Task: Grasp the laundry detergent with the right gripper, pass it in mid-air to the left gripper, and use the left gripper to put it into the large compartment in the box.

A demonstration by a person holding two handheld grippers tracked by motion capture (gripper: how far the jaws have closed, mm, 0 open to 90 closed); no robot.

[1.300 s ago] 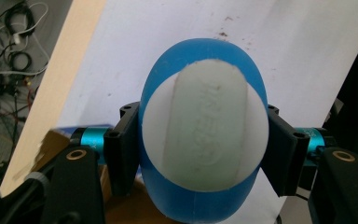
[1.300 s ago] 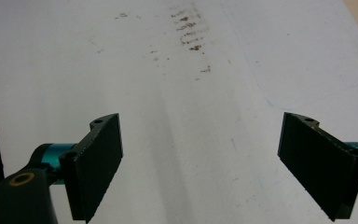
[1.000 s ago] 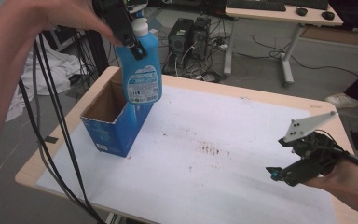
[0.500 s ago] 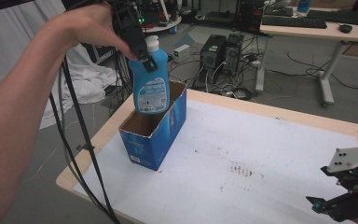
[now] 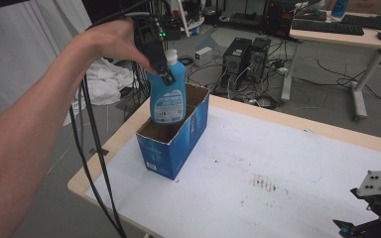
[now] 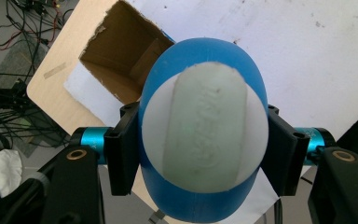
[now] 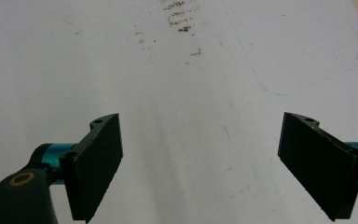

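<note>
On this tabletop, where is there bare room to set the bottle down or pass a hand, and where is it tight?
Free: the white sheet from the blue carton across to the right gripper, bearing just a smudge patch; also the strip in front of the carton. Tight: the table's left end, where the left gripper holds the blue bottle over the carton's open top, cables hanging beside.

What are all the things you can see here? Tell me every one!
bottle: one, blue with a white cap, held above the box
box: one, blue cardboard, open top, on the table's left part
table: one, light wood with a stained white sheet
computer towers: two, black, on the floor behind
left gripper: one, black, clamped on the bottle
right gripper: one, black, open over the sheet
</note>
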